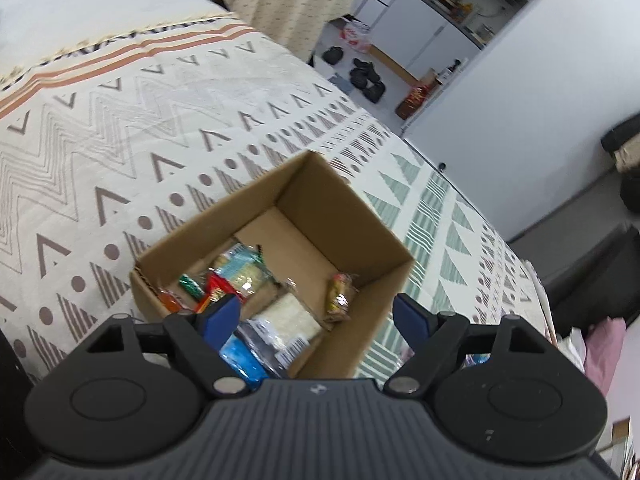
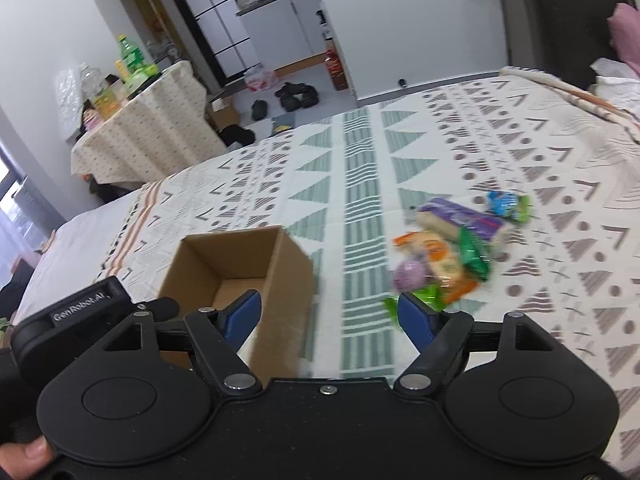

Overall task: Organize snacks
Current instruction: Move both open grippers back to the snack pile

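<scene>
My left gripper (image 1: 316,314) hangs over the open cardboard box (image 1: 344,216) on the patterned bedspread (image 1: 120,140), jaws spread wide with nothing between them, and inside the box I see several wrapped snacks (image 1: 240,280) lying along its near side, one small packet (image 1: 340,298) apart by the right wall. My right gripper (image 2: 330,316) is also wide and empty, just right of the box, with a loose pile of snack packets (image 2: 452,248) on the bedspread beyond its right finger
</scene>
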Demonstrator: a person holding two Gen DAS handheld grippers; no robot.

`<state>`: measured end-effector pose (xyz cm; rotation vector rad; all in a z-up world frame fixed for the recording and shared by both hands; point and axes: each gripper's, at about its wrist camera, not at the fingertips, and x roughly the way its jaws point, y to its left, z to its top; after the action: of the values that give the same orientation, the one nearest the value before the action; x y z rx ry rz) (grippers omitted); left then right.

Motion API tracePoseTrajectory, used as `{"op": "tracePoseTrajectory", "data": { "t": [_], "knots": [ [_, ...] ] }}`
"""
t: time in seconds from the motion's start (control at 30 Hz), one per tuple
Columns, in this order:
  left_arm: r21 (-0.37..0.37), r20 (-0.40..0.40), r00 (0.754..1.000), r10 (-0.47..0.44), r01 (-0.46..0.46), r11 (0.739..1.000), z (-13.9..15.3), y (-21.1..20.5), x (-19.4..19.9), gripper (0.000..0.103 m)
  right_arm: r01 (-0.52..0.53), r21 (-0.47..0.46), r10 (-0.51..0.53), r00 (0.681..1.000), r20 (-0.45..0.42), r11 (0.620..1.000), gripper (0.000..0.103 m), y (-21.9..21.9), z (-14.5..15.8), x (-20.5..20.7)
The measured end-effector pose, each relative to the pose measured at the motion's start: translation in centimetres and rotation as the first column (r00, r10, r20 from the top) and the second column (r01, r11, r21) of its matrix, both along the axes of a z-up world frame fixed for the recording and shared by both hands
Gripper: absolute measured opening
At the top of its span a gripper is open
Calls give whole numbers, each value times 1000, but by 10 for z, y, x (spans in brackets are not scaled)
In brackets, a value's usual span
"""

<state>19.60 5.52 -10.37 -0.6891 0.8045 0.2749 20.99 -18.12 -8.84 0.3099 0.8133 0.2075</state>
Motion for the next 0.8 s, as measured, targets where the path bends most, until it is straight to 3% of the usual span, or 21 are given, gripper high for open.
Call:
{"op": "tracePoseTrajectory", "data": {
  "t": [0.37, 0.8],
  "knots": [
    [84, 13, 993, -116, 114, 990, 13, -58, 7, 88, 77, 25, -77, 997, 19, 997, 77, -60, -8, -10],
    [117, -55, 978, -201, 206, 972, 5, -111, 40, 88, 91, 99, -94, 995, 21, 991, 69, -116, -30, 11]
  ]
}}
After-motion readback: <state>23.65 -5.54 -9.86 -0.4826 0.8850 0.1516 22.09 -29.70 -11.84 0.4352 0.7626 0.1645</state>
